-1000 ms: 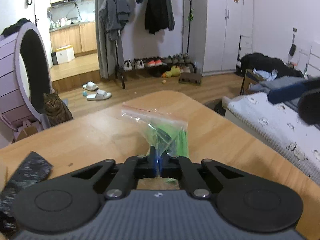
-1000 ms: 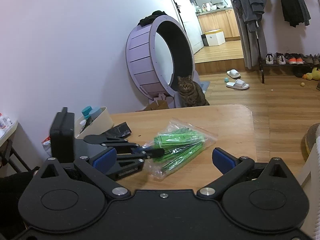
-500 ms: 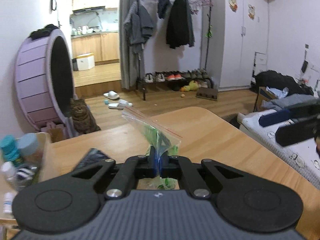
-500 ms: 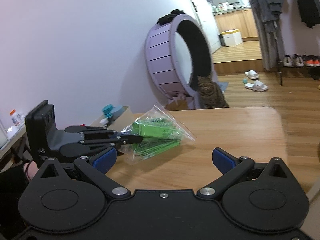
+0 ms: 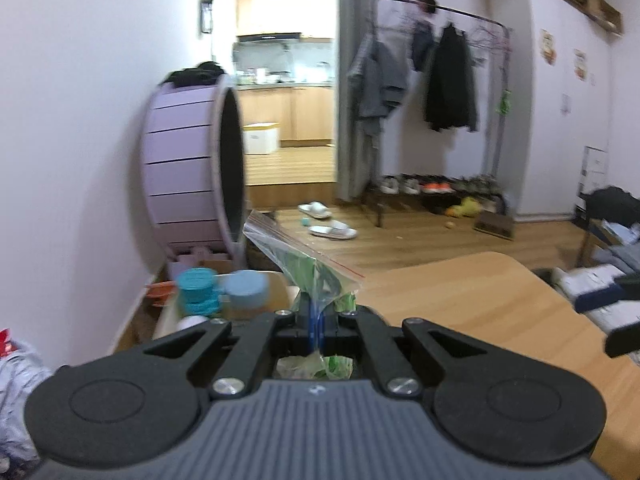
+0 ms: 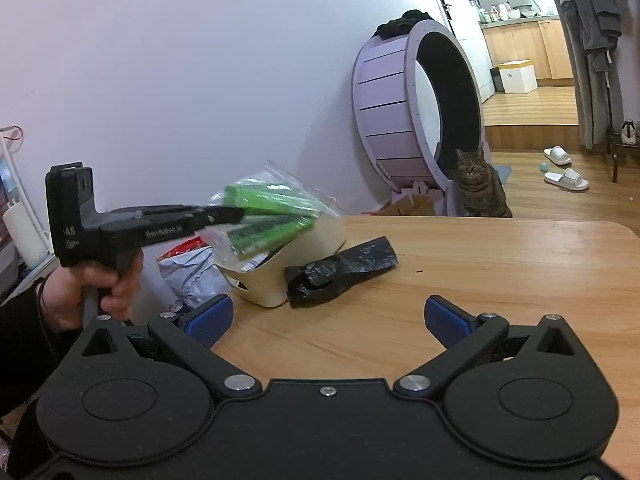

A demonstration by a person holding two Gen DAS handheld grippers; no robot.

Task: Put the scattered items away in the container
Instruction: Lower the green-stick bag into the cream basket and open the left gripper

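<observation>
Left fingers (image 6: 224, 213) clamp the clear bag of green packets (image 6: 268, 216) above the cream container (image 6: 320, 248); right fingers (image 6: 444, 316) gape empty over the surface (image 6: 500, 272).

Home, lived-in room: clothes rack (image 5: 436, 80) with coats, shoe shelf (image 5: 432, 190), slippers (image 5: 332, 228) on wood floor, cat (image 6: 478, 190) beside purple cat wheel (image 6: 416, 108), kitchen cabinets (image 5: 286, 114) beyond.

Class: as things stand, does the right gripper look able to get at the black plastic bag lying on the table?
Probably yes. The right gripper is open and empty, and the black plastic bag lies just ahead on the table, nothing between. The cream container touches its far-left end only.
</observation>
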